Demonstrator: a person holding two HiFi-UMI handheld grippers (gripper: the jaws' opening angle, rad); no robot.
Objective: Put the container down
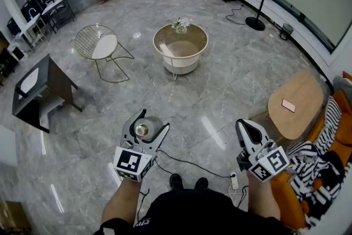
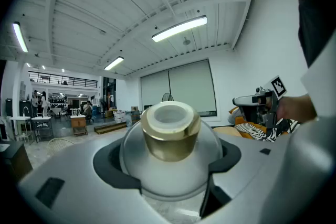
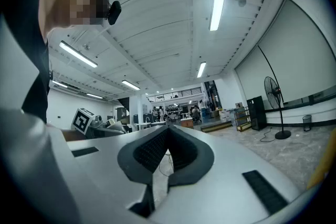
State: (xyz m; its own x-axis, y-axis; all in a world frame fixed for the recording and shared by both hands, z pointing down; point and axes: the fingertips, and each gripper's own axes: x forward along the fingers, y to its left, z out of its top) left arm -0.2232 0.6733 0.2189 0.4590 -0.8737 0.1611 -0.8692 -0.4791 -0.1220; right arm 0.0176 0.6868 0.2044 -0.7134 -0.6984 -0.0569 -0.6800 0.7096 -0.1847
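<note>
The marble floor (image 1: 220, 91) spreads wide below, with a round desk (image 1: 180, 67) far ahead and a wooden desk (image 1: 300, 91) near on the right. The left gripper (image 1: 155, 118) has its fingers clamped on the container (image 1: 142, 130), pale and round with a gold top, held in the air well apart from both desks. The right gripper (image 1: 245, 125) is clenched on nothing. The container is best carried level to a desk, lowered until its base rests flat, and only then let go.

The left gripper (image 1: 155, 118) is held out at seven o'clock and aimed toward one o'clock, its fingers (image 2: 107, 168) spread wide and closed around the container (image 2: 168, 131). The right gripper (image 1: 242, 125) is held at five o'clock and aimed toward eleven o'clock, its fingers (image 3: 152, 152) pressed together with nothing between them.
</note>
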